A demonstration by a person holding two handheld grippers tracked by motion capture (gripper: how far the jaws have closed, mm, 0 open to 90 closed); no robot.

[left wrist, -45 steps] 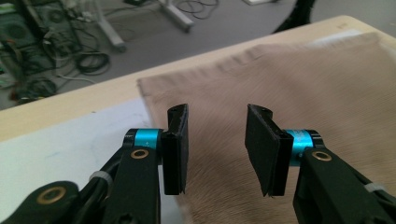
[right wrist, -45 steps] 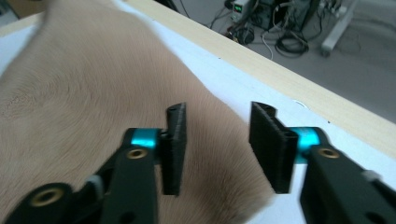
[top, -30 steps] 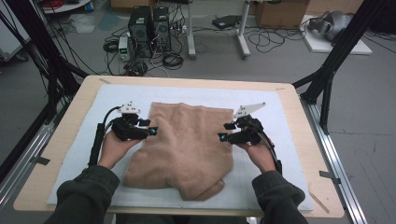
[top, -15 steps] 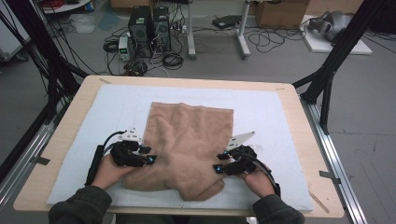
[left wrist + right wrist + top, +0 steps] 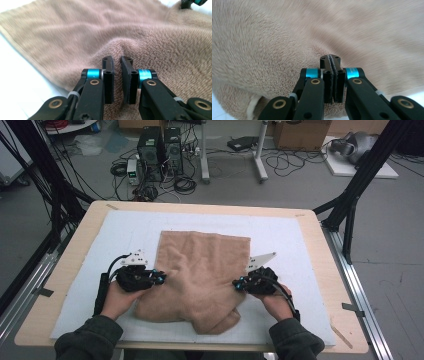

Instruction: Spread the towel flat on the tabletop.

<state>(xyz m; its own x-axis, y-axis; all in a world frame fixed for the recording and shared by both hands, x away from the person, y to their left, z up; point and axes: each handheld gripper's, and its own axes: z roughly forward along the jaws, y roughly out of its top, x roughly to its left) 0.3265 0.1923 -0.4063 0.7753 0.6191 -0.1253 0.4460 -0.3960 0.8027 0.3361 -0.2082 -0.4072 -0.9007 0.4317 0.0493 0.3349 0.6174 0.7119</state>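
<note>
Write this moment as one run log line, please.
left gripper: pinching beige towel fold | right gripper: shut on towel | towel: bunched at near edge, on white mat

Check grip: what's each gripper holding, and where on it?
Both hold the towel. Left gripper pinches a raised fold at its left side, jaws not fully closed. Right gripper is clamped on a thin pinch at its right side.

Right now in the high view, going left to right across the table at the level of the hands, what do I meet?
Bare white mat → left gripper → tan towel → right gripper → bare white mat again → wooden table edge.
</note>
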